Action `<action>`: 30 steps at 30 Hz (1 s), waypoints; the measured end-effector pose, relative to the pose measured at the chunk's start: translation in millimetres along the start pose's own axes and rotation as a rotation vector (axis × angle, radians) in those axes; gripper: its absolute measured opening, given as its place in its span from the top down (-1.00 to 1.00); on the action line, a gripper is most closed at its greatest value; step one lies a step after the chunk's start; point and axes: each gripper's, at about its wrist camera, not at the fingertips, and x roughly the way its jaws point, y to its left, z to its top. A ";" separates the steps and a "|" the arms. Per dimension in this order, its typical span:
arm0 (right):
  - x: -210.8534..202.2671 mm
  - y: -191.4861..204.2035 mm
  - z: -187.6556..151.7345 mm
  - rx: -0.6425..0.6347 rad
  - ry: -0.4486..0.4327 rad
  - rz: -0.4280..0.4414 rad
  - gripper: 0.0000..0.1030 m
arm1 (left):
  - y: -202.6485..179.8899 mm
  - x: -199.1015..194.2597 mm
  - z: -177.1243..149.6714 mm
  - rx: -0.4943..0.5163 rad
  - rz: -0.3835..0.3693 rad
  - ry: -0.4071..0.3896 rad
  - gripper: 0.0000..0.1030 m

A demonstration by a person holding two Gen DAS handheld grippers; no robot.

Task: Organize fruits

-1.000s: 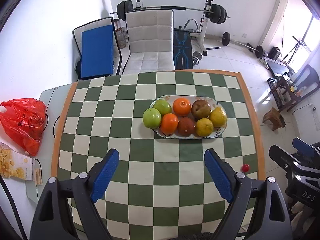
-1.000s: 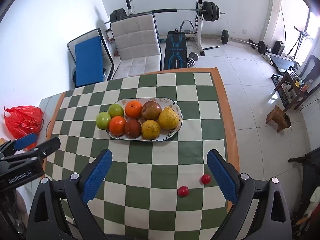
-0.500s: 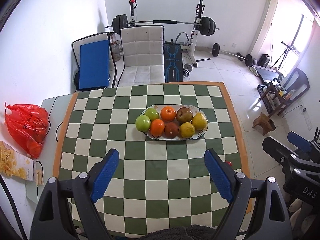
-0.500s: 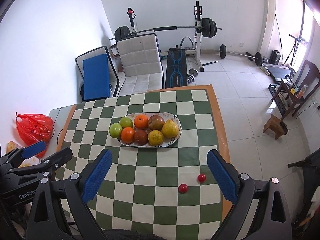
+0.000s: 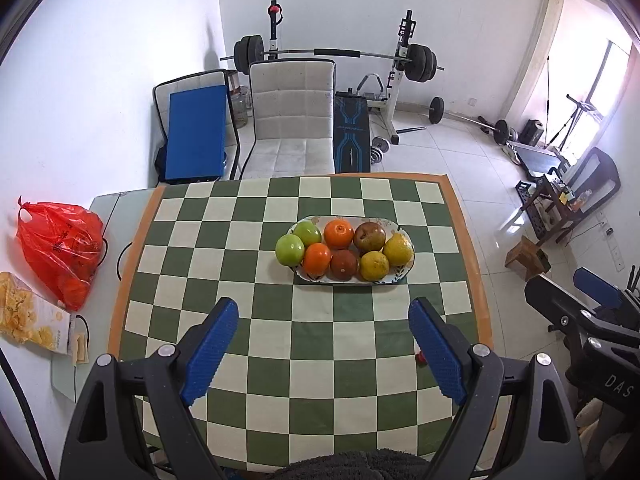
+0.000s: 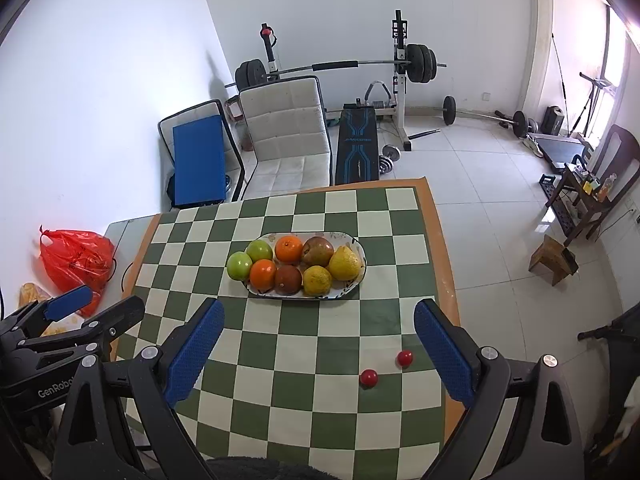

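The left gripper [image 5: 322, 346] is hanging in the air with its two blue-padded fingers [image 5: 210, 346] spread wide apart, and it is gripping nothing. The right gripper [image 6: 318, 354] is hanging in the same way, with its fingers [image 6: 194, 352] also wide apart and nothing between them. Both are pointing forward and downward. The two grippers are sitting side by side, the left one appearing at the left edge of the right wrist view.
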 end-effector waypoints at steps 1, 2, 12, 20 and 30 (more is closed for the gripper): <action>2.5 -1.9 0.8 0.004 0.003 0.006 -0.90 | -0.7 -0.1 0.2 0.000 0.002 -0.001 -0.69; 4.7 -4.2 0.8 0.014 0.006 0.014 -0.90 | -1.0 0.1 0.2 -0.002 0.005 -0.002 -0.69; 76.0 -64.6 -14.5 0.152 0.151 0.020 -0.94 | -8.9 46.4 2.8 0.001 0.043 0.052 -1.00; 218.1 -156.3 -78.7 0.322 0.387 -0.024 -0.73 | -47.8 163.0 -15.4 0.092 0.123 0.246 -1.00; 335.3 -186.7 -137.6 0.328 0.553 -0.015 0.38 | -110.2 270.2 -56.9 0.232 0.094 0.508 -1.00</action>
